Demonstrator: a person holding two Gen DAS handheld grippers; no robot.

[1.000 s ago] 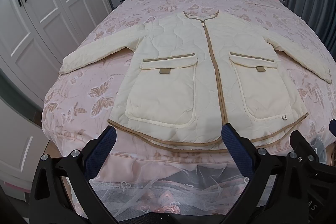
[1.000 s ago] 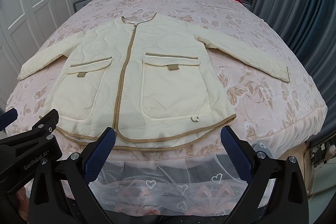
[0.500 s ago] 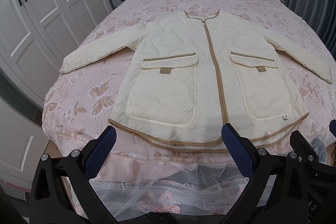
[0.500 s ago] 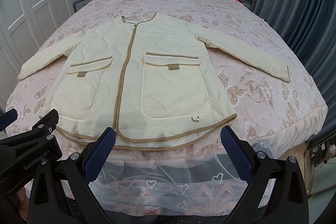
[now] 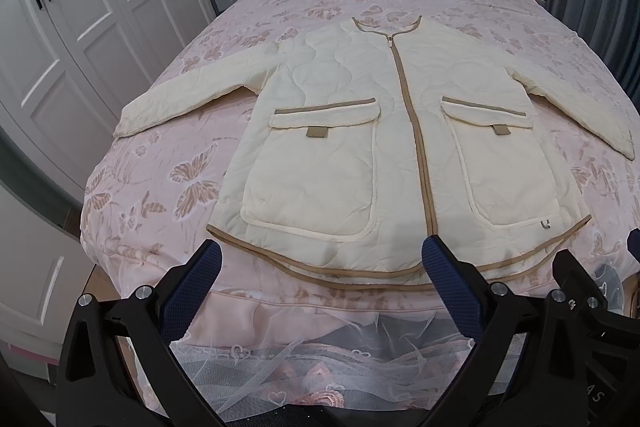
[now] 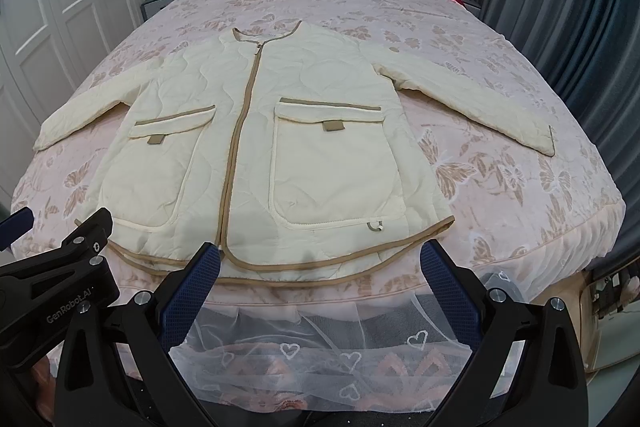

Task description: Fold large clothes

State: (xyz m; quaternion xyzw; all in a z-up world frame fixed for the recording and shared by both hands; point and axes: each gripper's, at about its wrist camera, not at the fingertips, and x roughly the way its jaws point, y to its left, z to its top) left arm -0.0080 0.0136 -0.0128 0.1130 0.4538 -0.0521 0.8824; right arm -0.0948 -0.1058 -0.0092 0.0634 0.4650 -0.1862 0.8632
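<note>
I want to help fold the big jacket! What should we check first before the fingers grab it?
1. Jacket lies flat, front up, on the bed: ok.
2. Zipper closed to the collar: ok.
3. Both sleeves spread out to the sides, not tucked under: ok.
4. Left gripper open, holding nothing, at the hem: ok.
5. Right gripper open, holding nothing, at the hem: ok.
6. Anything inside the pockets: cannot tell.
</note>
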